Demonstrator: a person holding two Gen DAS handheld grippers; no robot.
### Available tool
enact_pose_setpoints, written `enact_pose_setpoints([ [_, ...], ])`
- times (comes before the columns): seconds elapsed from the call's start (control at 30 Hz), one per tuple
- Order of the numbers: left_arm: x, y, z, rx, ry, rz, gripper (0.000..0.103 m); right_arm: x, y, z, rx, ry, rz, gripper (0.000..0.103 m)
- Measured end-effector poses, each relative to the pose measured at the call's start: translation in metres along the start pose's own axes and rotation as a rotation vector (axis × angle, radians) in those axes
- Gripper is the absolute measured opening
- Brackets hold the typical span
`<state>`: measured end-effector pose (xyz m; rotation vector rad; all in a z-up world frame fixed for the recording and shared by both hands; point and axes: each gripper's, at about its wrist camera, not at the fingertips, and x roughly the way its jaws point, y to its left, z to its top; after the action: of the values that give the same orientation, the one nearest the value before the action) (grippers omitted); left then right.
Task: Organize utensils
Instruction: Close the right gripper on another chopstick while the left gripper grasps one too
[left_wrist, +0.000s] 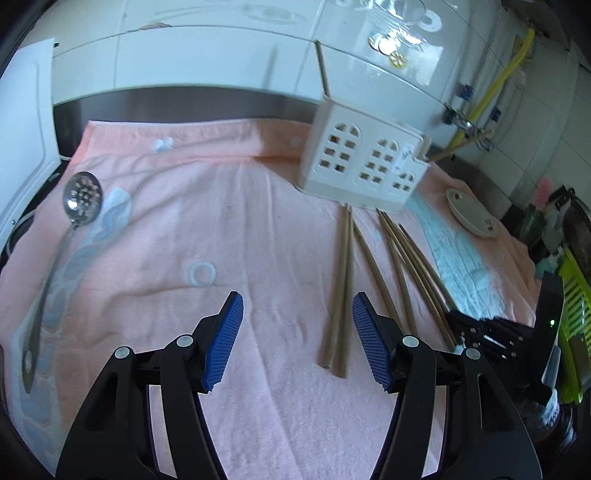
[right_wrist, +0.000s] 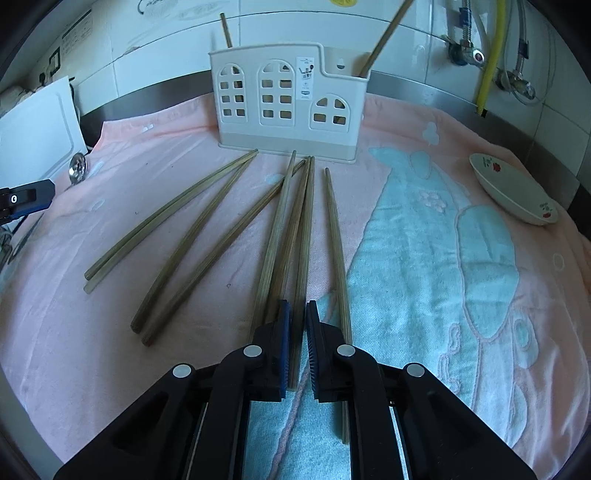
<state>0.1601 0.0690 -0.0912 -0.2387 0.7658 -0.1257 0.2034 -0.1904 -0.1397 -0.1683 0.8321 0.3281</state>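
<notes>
Our right claw (right_wrist: 297, 343) is clamped on one chopstick (right_wrist: 301, 258), pinched near its thick end, tip aimed at the white holder (right_wrist: 288, 107); we judge that grip suits lifting it and dropping it in upright. Our left claw (left_wrist: 297, 339) hangs spread wide over the pink towel (left_wrist: 184, 229) with nothing between its pads, just left of a pair of chopsticks (left_wrist: 341, 295), likely waiting its turn.

Counts: we make out about eight chopsticks lying on the towel in front of the holder, fanned out with tips toward it; two more stand inside the holder. One slotted spoon (left_wrist: 70, 221) lies far left. One small dish (right_wrist: 513, 192) sits right.
</notes>
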Motion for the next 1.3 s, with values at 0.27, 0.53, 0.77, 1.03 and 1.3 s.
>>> enact_pose_setpoints([
  [0.27,0.029,-0.028,-0.015,0.097,0.093,-0.037,0.06,-0.006,-0.003,0.0,0.02,-0.011,0.008,0.007],
  [0.53,0.055,-0.035,-0.013,0.125,0.142,-0.038,0.024,-0.022,-0.008,0.003,0.031,-0.041,0.018,0.007],
  [0.77,0.07,-0.037,-0.011,0.151,0.166,-0.027,0.015,-0.027,-0.012,0.003,0.03,-0.052,0.013,0.007],
  [1.03,0.077,-0.035,-0.011,0.134,0.181,-0.02,0.013,-0.038,-0.016,0.006,0.033,-0.079,0.014,0.007],
  [1.3,0.076,-0.039,-0.016,0.131,0.165,0.0,0.014,-0.039,-0.017,0.007,0.047,-0.087,0.02,0.007],
])
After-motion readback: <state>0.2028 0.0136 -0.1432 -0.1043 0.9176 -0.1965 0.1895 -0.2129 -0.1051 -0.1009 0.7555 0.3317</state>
